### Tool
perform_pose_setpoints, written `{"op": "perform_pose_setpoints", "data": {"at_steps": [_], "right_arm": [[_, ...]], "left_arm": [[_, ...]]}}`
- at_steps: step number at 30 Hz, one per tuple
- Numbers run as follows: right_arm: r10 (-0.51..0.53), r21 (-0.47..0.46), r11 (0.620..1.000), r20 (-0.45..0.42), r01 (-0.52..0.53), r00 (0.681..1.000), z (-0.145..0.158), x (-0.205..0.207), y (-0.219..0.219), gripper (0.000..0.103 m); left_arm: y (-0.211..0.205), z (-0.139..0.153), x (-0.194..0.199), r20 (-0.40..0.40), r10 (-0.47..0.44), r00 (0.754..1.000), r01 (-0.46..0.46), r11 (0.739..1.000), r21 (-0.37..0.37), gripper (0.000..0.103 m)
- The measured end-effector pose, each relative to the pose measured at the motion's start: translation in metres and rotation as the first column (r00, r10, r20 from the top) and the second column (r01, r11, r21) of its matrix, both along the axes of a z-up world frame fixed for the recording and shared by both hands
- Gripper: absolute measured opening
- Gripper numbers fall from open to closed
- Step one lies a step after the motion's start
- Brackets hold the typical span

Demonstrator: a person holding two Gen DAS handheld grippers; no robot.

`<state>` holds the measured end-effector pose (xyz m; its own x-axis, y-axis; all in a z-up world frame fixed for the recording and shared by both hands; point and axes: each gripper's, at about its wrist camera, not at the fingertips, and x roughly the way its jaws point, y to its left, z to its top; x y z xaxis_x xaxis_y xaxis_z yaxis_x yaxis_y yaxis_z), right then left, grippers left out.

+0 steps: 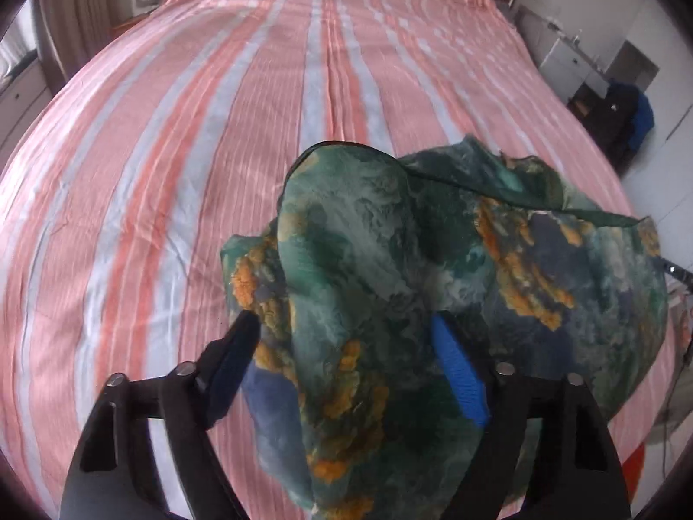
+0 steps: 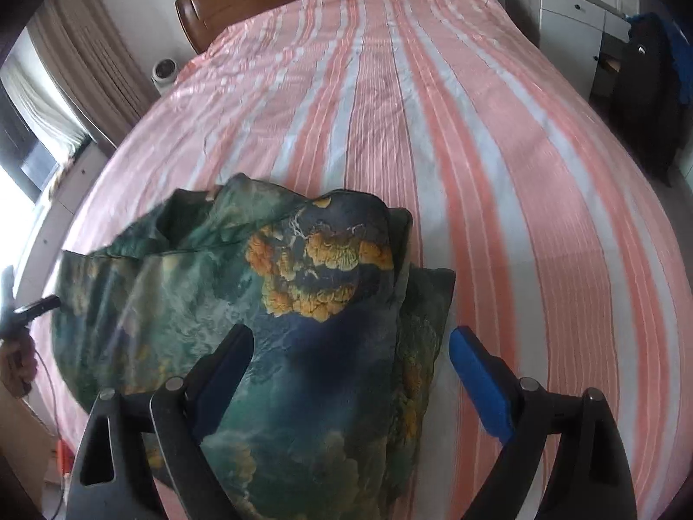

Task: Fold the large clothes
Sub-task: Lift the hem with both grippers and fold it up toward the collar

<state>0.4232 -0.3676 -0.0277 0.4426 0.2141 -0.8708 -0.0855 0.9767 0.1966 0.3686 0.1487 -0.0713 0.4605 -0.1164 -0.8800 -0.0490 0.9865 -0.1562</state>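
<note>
Green printed garment (image 2: 268, 316) is bunched on the near part of the striped bed (image 2: 498, 164), a fold laid over. Left tool (image 1: 346, 346) is spread, cloth draped between its fingers but not pinched. Right tool (image 2: 351, 346) is wide apart, nothing gripped, garment lying below. Step judged as release after a fold. Next: an outer edge must be located and regripped for the following fold.

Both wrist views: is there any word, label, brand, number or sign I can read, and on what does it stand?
None can be read.
The green patterned garment and the striped bed sheet carry only prints, no lettering.
Small items on the white cabinet are too small to tell whether they bear text.
</note>
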Motion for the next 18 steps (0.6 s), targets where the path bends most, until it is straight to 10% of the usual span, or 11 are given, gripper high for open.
{"op": "perform_pose_setpoints", "data": {"at_steps": [2,3,5,13,18], "right_arm": [[-0.037,0.016,0.999,0.001,0.037,0.999,-0.017,0.012,0.003,0.085],[-0.064,0.042,0.997,-0.003,0.064,0.998,-0.025,0.017,0.002,0.067],[-0.093,0.073,0.993,0.001,0.093,0.996,-0.030,0.018,0.002,0.018],[-0.009,-0.085,0.996,0.337,0.040,0.941,0.078,-0.017,0.035,0.013],[-0.059,-0.081,0.991,0.436,0.104,0.898,0.101,0.016,0.036,0.013]], "left_arm": [[-0.004,-0.007,0.004,-0.003,0.023,1.000,-0.023,0.999,-0.034,0.039],[-0.005,-0.007,0.004,-0.003,0.038,0.999,-0.038,0.999,-0.037,0.018],[-0.008,0.003,-0.001,0.034,0.047,0.998,-0.046,0.999,-0.028,0.009],[-0.006,0.110,-0.010,0.309,0.014,0.951,-0.012,1.000,-0.006,0.007],[0.001,0.089,0.040,0.314,0.076,0.946,-0.087,0.996,0.022,0.008]]}}
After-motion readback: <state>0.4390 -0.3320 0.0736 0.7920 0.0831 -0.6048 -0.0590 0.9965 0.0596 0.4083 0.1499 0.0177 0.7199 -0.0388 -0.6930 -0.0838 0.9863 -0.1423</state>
